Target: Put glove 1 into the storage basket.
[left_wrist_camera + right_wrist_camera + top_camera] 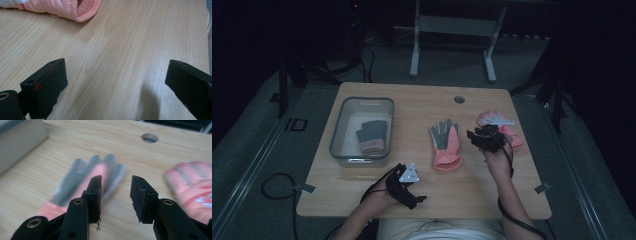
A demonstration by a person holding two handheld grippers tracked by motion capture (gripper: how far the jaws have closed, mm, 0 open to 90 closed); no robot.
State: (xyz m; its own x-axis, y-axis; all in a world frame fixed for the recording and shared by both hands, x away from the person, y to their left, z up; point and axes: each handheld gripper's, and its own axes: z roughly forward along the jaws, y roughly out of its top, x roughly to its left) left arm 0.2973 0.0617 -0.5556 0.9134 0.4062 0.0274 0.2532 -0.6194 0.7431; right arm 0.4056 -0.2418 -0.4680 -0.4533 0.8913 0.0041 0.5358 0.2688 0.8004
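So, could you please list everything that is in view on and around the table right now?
Table: one, light wood, with a round hole near its far edge.
Bin: one, grey, left part of the table.
Folded glove: one, grey and pink, inside the bin.
Grey-palmed glove: one, grey and pink, lying flat at the table's middle.
Pink glove: one, pink with white marks, at the right, partly behind the right gripper.
Metal frame: one, grey, on the floor beyond the table.
Left gripper: black, open, over bare wood at the near edge.
Right gripper: black, open, nothing between its jaws.
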